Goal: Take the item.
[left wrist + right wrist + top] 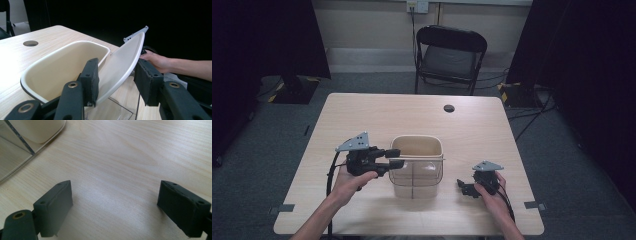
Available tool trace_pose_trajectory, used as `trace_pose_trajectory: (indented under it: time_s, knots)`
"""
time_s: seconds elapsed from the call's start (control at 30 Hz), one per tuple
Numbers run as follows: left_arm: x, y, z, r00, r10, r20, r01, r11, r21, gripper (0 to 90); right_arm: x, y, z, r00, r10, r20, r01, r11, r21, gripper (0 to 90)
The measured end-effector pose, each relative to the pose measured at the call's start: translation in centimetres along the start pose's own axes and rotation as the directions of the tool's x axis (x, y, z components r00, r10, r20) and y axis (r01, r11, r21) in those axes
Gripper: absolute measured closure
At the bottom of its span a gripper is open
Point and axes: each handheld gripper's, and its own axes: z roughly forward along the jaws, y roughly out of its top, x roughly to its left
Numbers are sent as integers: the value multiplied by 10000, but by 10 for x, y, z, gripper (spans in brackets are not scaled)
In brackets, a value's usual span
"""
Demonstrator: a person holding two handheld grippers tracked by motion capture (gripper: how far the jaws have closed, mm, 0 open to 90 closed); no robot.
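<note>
A cream tub stands in the middle of the table, with a clear plastic box against its near side. My left gripper is at the tub's left rim, shut on a white curved lid. It holds the lid tilted on edge over the clear box. My right gripper hovers open just over bare wood, right of the box, with nothing between its jaws. In the right gripper view a corner of the tub and of the clear box sits at the top left.
The wooden table has a round cable hole near its far edge. Behind the table stands a black folding chair. In the left gripper view, the person's other hand lies behind the lid.
</note>
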Motion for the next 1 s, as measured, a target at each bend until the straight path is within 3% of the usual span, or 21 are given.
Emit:
trace_pose_trajectory:
  time_s: [1.0]
  knots:
    - [5,3,1,9999,-71,-75,72,10000,38,582,0,0,0,10000,-7,12,7,10000,8,119]
